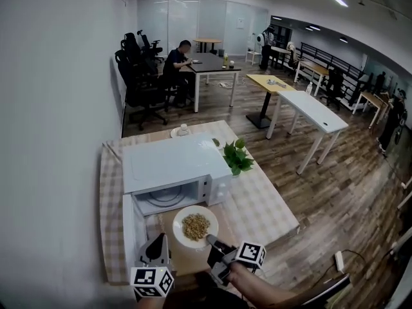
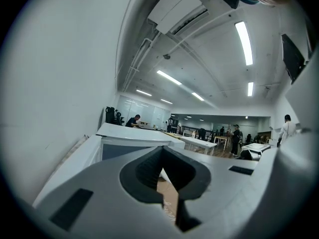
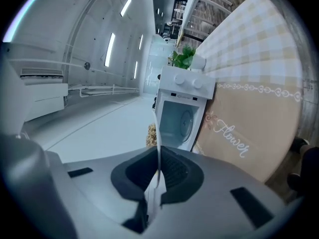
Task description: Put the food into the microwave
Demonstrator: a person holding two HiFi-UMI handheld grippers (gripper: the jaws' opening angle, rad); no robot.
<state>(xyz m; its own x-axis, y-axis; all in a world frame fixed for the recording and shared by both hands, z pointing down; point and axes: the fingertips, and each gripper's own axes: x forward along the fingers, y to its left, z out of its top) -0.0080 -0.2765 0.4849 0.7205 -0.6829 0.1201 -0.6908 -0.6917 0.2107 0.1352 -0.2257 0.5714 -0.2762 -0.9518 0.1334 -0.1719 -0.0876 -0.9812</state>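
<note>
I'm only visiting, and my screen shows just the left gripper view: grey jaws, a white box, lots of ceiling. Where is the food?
Observer: The food, a heap of tan bits, lies on a white plate just in front of the microwave.
Operator: Is anything holding it?
Observer: Yes, the right hand-held gripper is shut on the plate's near rim.
Operator: Is the microwave ready for it?
Observer: Its door stands open to the left, and the right gripper view looks into the cavity, where a round turntable shows.
</note>
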